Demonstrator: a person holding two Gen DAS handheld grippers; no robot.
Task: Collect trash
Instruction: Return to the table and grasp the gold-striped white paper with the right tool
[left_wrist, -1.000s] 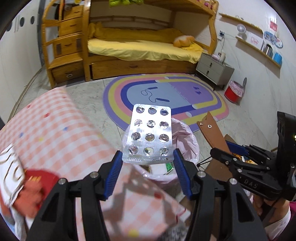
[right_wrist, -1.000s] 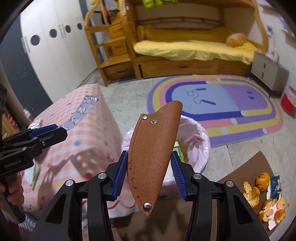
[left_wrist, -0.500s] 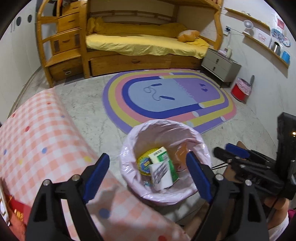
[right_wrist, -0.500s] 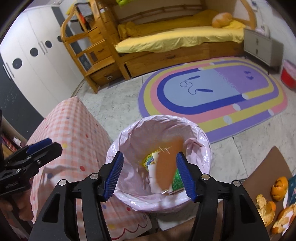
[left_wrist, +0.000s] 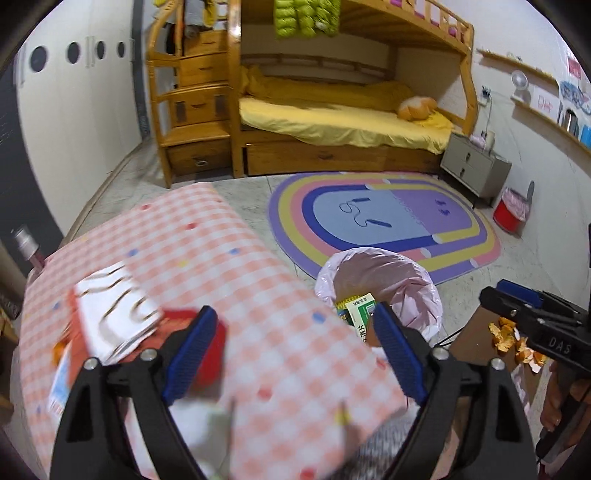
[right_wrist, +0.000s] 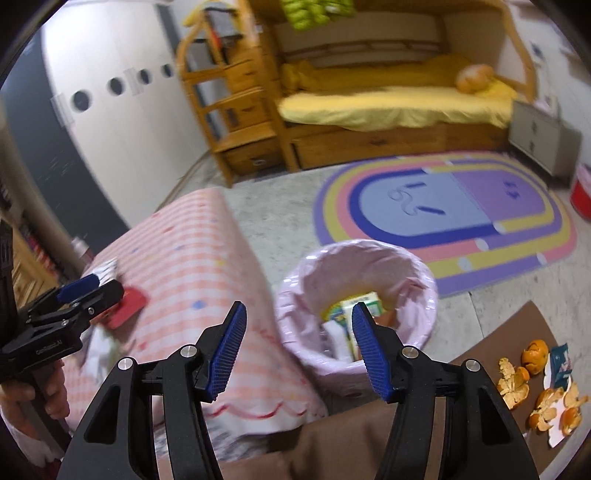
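The left gripper (left_wrist: 291, 354), fingers spreading with nothing between them, hangs over the pink-checked bench (left_wrist: 229, 266). Only its view shows the white printed paper (left_wrist: 114, 317) on a red packet (left_wrist: 207, 343) there. The right gripper (right_wrist: 297, 350), fingers apart and empty, hangs by the bench's edge before the pink-lined bin (right_wrist: 354, 295). The bin stands on the floor just beside the bench, with a green-and-white carton (right_wrist: 364, 302) inside. The right view alone clearly shows orange peels (right_wrist: 532, 384) and a torn wrapper (right_wrist: 559, 363) on a brown surface (right_wrist: 491, 332). Bare floor lies between bin and rug (right_wrist: 443, 210).
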